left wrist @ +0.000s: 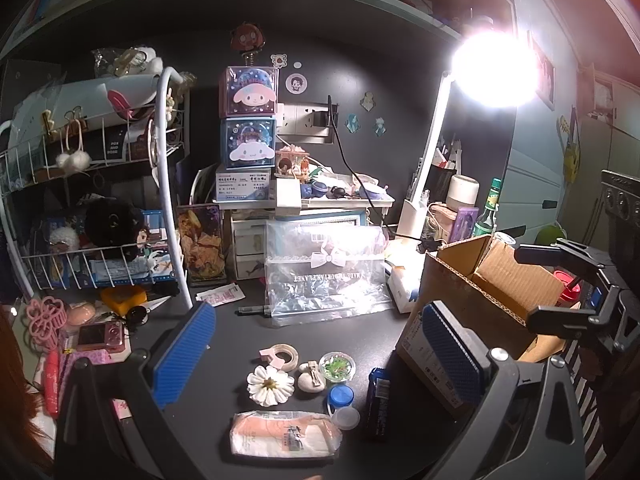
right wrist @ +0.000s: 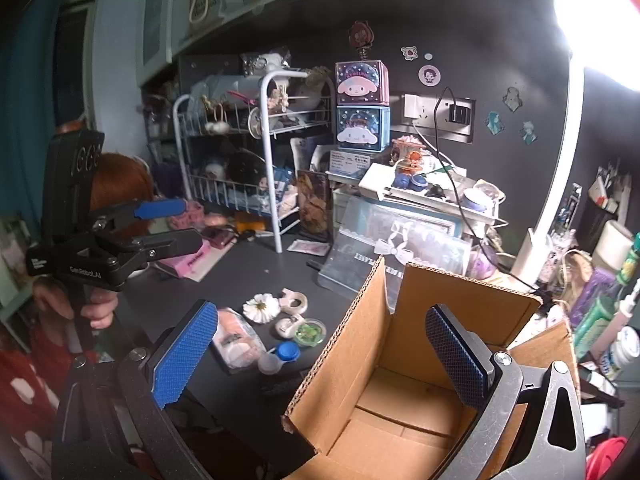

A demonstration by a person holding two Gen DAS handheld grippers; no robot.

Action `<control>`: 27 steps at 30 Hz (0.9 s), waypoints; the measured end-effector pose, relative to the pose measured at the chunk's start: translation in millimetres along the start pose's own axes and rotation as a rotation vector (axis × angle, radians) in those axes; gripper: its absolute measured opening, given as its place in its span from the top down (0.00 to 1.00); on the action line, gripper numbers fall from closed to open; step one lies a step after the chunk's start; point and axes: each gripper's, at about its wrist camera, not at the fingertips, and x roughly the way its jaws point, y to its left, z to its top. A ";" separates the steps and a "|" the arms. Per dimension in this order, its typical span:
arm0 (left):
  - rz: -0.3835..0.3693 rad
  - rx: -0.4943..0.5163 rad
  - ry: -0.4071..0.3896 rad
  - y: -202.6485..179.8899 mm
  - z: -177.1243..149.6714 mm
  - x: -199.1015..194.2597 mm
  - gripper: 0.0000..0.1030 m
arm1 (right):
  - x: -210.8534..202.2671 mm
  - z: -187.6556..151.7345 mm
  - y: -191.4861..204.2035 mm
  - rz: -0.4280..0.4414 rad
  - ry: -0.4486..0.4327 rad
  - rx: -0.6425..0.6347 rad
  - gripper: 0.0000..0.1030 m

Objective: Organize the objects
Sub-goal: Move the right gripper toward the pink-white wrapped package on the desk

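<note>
The cardboard box (right wrist: 400,384) stands open at the right of the dark desk (right wrist: 256,264), its flaps up and nothing visible inside, and the small things meant for it lie in a cluster just to its left. Nearest you is the wrapped tissue pack (left wrist: 285,434); behind it sit the white flower clip (left wrist: 270,385), a blue contact lens case (left wrist: 341,400), a pale stone-like piece (left wrist: 311,377), a round green dish (left wrist: 336,366) and a tape dispenser (left wrist: 279,355), with a dark blue packet (left wrist: 379,404) right against the box.

Your left gripper (left wrist: 320,356) hangs above that cluster with its jaws spread wide and nothing between them. Your right gripper (right wrist: 320,354) hovers over the box mouth, equally wide and empty.

I'd take the tissue pack first: it is the biggest, softest and closest, so come down square across its short side. The flower and the lens case almost touch their neighbours, so approach each from above rather than sweeping in. Keep your right gripper clear of the upright flaps.
</note>
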 end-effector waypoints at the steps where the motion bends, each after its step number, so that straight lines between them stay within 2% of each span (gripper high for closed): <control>1: -0.013 -0.004 0.000 2.9 -0.7 0.9 0.00 | 0.1 1.8 3.9 -0.002 0.000 -0.011 0.00; 4: -0.031 -0.013 0.006 12.7 -3.3 4.2 0.00 | 1.2 7.5 24.0 -0.004 -0.008 -0.079 0.00; 9: 0.037 -0.006 0.015 37.5 -13.7 6.1 0.00 | 20.1 8.6 71.5 -0.095 -0.005 -0.260 0.00; 12: 0.048 -0.018 0.033 58.2 -24.8 7.1 0.00 | 42.5 6.5 100.5 -0.022 0.039 -0.346 0.00; 17: 0.094 -0.056 0.062 89.1 -48.5 12.7 0.00 | 92.6 -7.1 133.9 0.135 0.153 -0.379 0.01; 20: 0.105 -0.076 0.098 104.7 -63.7 21.4 0.00 | 128.2 -23.9 139.9 0.187 0.241 -0.366 0.09; 21: 0.100 -0.084 0.110 108.8 -68.2 24.3 0.00 | 137.9 -28.5 139.0 0.203 0.267 -0.354 0.15; 27: 0.047 -0.129 0.171 125.6 -89.1 41.0 0.00 | 184.0 -53.9 124.2 0.206 0.358 -0.315 0.22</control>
